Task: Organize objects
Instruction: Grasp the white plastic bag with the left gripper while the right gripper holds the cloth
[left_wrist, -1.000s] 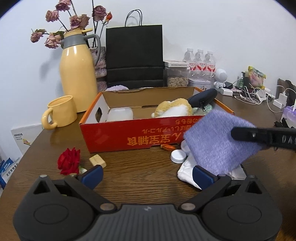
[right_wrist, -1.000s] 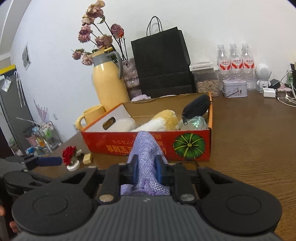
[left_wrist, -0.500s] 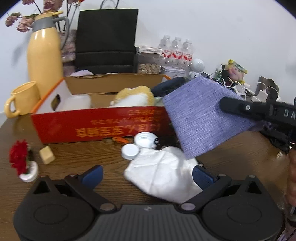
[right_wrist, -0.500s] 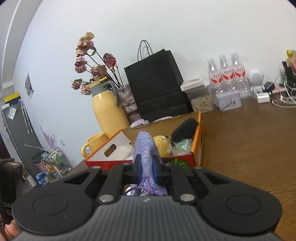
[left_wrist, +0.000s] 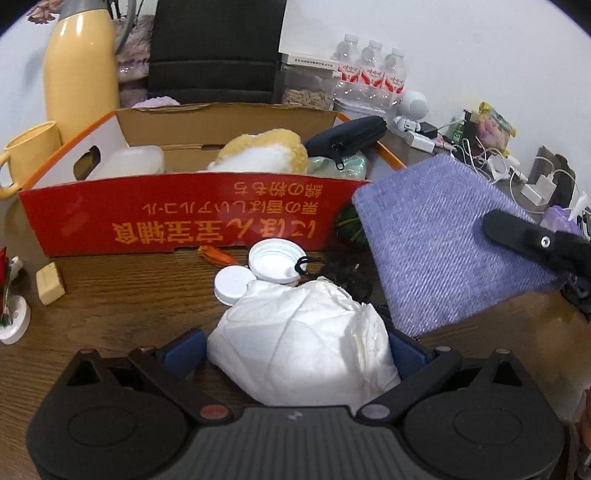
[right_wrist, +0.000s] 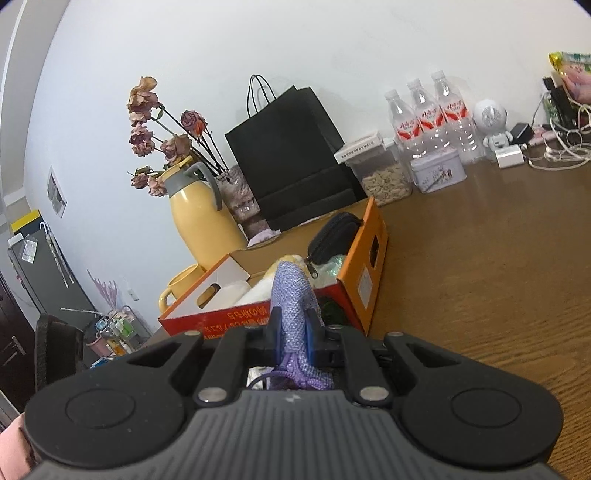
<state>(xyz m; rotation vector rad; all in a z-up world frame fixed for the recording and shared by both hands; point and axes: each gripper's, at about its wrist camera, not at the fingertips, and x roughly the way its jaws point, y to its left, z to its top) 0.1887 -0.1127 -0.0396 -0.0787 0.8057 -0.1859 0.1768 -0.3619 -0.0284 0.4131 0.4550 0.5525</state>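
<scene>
The right gripper (right_wrist: 293, 334) has its jaws closed on a purple cloth (left_wrist: 448, 240), pinching it near one edge so that the flat sheet hangs in the air above the table (left_wrist: 122, 306). In the left wrist view the cloth sits to the right of a red cardboard box (left_wrist: 184, 218), with its far left corner just past the box's near right corner.

The left gripper (left_wrist: 295, 350) has its jaws spread wide, one blue pad on each side of a crumpled white paper (left_wrist: 303, 343) that lies on the table. Whether the pads touch the paper cannot be told.

Just beyond the paper lie two white lids (left_wrist: 255, 267), one flat side up and one hollow side up, close against each other, and beside them a tangle of black cord (left_wrist: 332, 269). A small orange item (left_wrist: 216, 254) lies at the foot of the box's near wall.

Inside the box are a white plastic container (left_wrist: 129, 164) at the left, a yellow and white plush toy (left_wrist: 266, 155) in the middle, and a dark zip pouch (left_wrist: 347, 138) leaning on the right rim.

At the left of the table are a pale block (left_wrist: 50, 282) and a red flower in a small white pot (left_wrist: 11, 314). Behind the box stand a yellow mug (left_wrist: 27, 155), a yellow jug (left_wrist: 83, 70), a black paper bag (left_wrist: 218, 51) and three water bottles (left_wrist: 373, 72).
</scene>
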